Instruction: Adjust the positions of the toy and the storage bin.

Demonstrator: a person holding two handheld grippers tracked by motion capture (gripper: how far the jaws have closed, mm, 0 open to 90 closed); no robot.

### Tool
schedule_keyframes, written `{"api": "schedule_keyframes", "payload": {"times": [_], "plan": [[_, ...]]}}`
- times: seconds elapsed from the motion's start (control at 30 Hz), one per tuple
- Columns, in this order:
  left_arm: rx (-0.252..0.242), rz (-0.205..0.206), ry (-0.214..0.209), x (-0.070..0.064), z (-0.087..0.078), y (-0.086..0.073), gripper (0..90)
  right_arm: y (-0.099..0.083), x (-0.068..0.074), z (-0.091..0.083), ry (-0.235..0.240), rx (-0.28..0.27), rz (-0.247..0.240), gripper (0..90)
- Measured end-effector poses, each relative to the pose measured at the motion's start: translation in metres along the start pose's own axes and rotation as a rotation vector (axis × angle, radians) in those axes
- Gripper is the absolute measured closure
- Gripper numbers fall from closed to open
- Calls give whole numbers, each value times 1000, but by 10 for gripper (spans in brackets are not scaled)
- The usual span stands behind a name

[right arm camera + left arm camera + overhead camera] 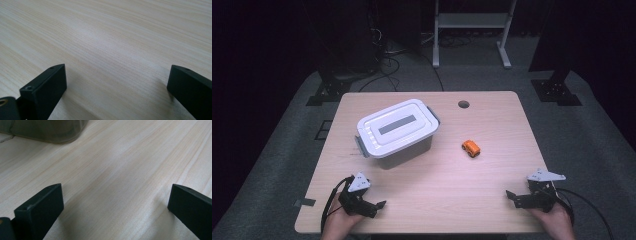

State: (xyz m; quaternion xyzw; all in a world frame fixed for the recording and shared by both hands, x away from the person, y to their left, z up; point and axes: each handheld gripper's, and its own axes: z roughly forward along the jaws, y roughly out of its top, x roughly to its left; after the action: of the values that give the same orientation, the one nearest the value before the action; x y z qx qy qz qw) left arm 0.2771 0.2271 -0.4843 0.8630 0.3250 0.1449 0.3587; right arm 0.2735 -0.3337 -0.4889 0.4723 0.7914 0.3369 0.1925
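A white-lidded plastic box (pixel 398 132) with grey latches sits left of the table's middle, its lid on. A small orange toy car (pixel 471 148) lies to its right on the bare wood. My left gripper (pixel 379 205) rests near the front left edge, open, with only wood between its jaws (pixel 112 205); the box's lower corner (pixel 50 131) shows ahead of it. My right gripper (pixel 511 196) rests near the front right edge, also open over bare wood (pixel 115 82).
The light wooden table (pixel 432 200) has a round cable hole (pixel 463 104) at the back. Black cables trail off the front edge from both grippers. Beyond the table are grey carpet, a white frame (pixel 469 30) and dark stands.
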Motion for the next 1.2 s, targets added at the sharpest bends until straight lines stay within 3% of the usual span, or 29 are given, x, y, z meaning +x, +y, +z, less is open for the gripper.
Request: {"api": "schedule_keyframes", "payload": {"times": [0.4,0.63,0.77,1.0,1.2], "plan": [[-1,-11,7,0,1,1,0,-2,2,-6,12,3,-13,18],[-1,-11,8,0,1,1,0,10,5,-13,24,-43,-28,124],[-1,-12,11,0,1,1,0,18,8,-15,43,-58,-31,135],[1,-13,13,0,1,1,0,34,9,-11,49,-68,-17,176],[1,-13,13,0,1,1,0,47,12,-5,34,-80,-49,221]]}}
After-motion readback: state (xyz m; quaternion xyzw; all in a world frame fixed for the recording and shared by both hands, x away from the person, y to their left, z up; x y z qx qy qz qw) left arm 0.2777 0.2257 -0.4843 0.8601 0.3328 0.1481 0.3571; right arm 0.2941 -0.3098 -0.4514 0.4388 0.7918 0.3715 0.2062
